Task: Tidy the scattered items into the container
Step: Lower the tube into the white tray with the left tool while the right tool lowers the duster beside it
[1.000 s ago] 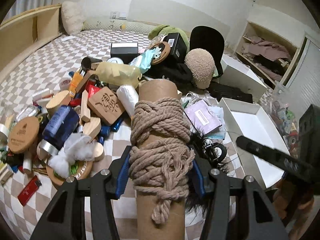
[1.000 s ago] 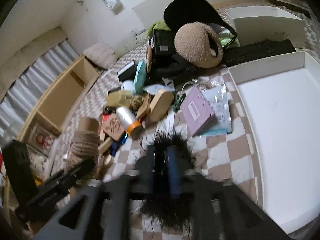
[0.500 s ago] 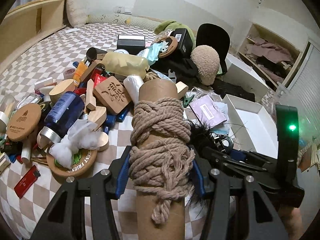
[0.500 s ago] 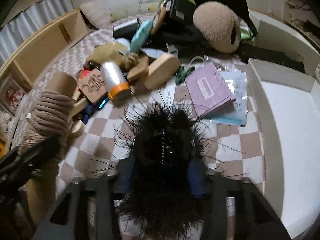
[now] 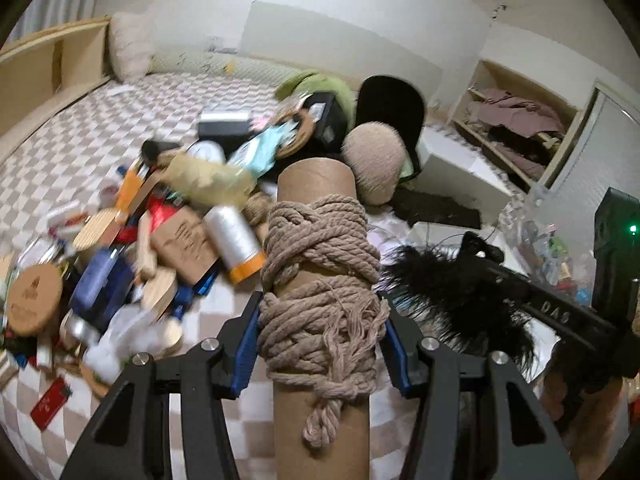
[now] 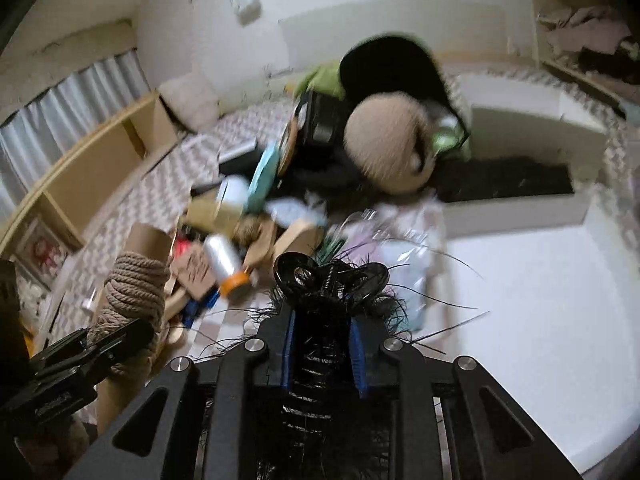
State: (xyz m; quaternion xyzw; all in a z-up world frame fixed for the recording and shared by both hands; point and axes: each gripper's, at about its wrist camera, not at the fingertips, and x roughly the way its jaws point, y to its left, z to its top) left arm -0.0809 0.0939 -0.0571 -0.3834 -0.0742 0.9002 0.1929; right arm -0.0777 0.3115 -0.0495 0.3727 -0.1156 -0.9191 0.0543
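My left gripper (image 5: 322, 344) is shut on a cardboard tube wound with beige rope (image 5: 320, 280) and holds it upright above the bed. It also shows in the right wrist view (image 6: 134, 288). My right gripper (image 6: 323, 350) is shut on a black feathered hair clip (image 6: 330, 280), lifted off the bed; the clip also shows in the left wrist view (image 5: 452, 292). The white container (image 6: 528, 304) lies open to the right, its inside bare. A heap of scattered items (image 5: 160, 232) covers the checkered bed (image 5: 80, 152).
The heap holds a white thread spool (image 5: 234, 240), a blue spool (image 5: 100, 284), wooden pieces, a round wooden lid (image 5: 34, 300) and a red card (image 5: 52, 398). A beige fuzzy hat (image 5: 374, 168) and a black cap (image 5: 390, 104) lie behind. Shelves (image 5: 516, 128) stand at the far right.
My right gripper has lifted the feathered clip off the bed and tilted up. My left gripper has risen a little with the rope tube. Both views blur with motion.
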